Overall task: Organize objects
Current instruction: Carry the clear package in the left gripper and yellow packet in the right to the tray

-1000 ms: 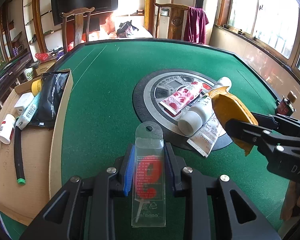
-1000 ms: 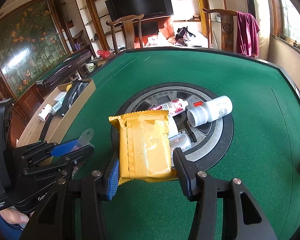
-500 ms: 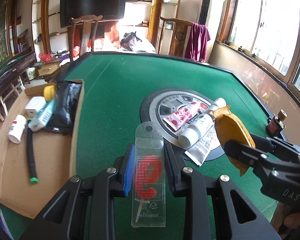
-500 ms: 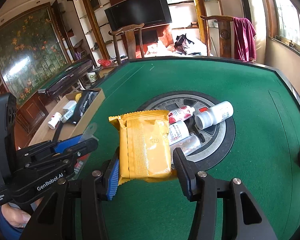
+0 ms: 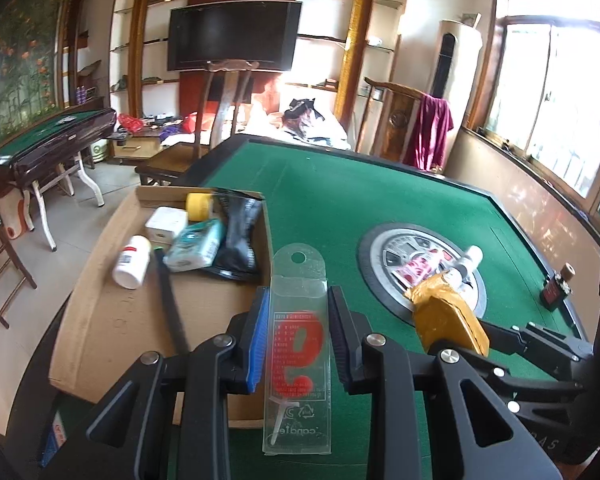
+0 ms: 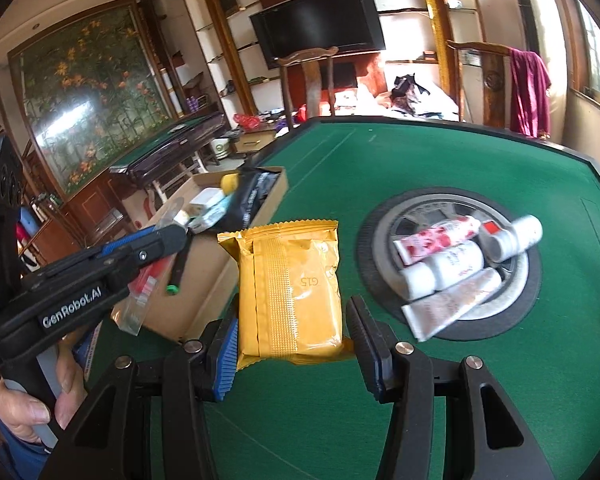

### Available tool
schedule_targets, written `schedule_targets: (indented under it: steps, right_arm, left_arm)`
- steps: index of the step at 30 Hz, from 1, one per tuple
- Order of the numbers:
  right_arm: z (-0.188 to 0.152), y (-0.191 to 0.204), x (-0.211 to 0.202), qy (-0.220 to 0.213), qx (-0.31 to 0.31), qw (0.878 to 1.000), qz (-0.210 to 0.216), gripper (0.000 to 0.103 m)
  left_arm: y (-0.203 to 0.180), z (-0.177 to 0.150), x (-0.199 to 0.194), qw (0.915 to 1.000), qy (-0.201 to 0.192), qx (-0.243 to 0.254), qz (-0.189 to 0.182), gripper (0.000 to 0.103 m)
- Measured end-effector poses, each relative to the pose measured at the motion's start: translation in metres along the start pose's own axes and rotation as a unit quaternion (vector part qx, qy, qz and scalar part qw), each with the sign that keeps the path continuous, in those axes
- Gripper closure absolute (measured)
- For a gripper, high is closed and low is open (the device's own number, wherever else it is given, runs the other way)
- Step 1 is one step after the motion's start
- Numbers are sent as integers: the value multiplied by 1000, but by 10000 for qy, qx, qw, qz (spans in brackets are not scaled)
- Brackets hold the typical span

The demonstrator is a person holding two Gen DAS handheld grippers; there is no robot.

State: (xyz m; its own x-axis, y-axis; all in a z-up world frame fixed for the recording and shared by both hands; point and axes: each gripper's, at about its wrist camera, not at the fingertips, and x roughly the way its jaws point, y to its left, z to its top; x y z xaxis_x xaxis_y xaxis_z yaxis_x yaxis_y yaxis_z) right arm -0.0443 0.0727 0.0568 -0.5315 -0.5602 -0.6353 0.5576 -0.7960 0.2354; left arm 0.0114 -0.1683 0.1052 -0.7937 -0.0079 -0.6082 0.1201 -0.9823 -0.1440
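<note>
The left gripper [image 5: 298, 334] is clamped on a clear plastic blister pack [image 5: 298, 354] with a red figure printed inside, held upright between the blue-padded finger and the black one, just beside the near right wall of the cardboard box [image 5: 100, 320]. The right gripper [image 6: 290, 338] is closed on a yellow foil packet [image 6: 290, 288], which stands up between its fingers above the green bench [image 6: 420, 160], just right of the cardboard box.

Inside the cardboard box lie a white pill bottle [image 5: 132, 262], a black rod with a green tip [image 5: 170, 304], a teal-and-white tube [image 5: 196, 244], a small white carton [image 5: 166, 224], a yellow cap [image 5: 199, 205] and a black pouch [image 5: 240, 240], the last against the box's right wall.

Right of the cardboard box, on the round grey centre panel [image 6: 384, 224] of the bench, sit a pink-flowered tube [image 6: 436, 238], a white bottle [image 6: 444, 270], a pale tube [image 6: 452, 304] and a second white bottle [image 6: 514, 238], all close together. A small dark bottle [image 5: 556, 286] stands near the bench's right edge, well apart from the box
</note>
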Motion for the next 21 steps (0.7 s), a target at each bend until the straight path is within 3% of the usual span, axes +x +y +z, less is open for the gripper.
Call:
schedule_targets:
  steps: [10, 21]
  right_arm:
    - [8, 58, 28, 176, -480, 9984, 242, 48]
    - [11, 107, 77, 537, -925, 9935, 377, 48]
  left_arm:
    - [73, 1, -8, 9977, -59, -601, 304, 75]
    - [143, -9, 13, 9914, 172, -1174, 550, 71]
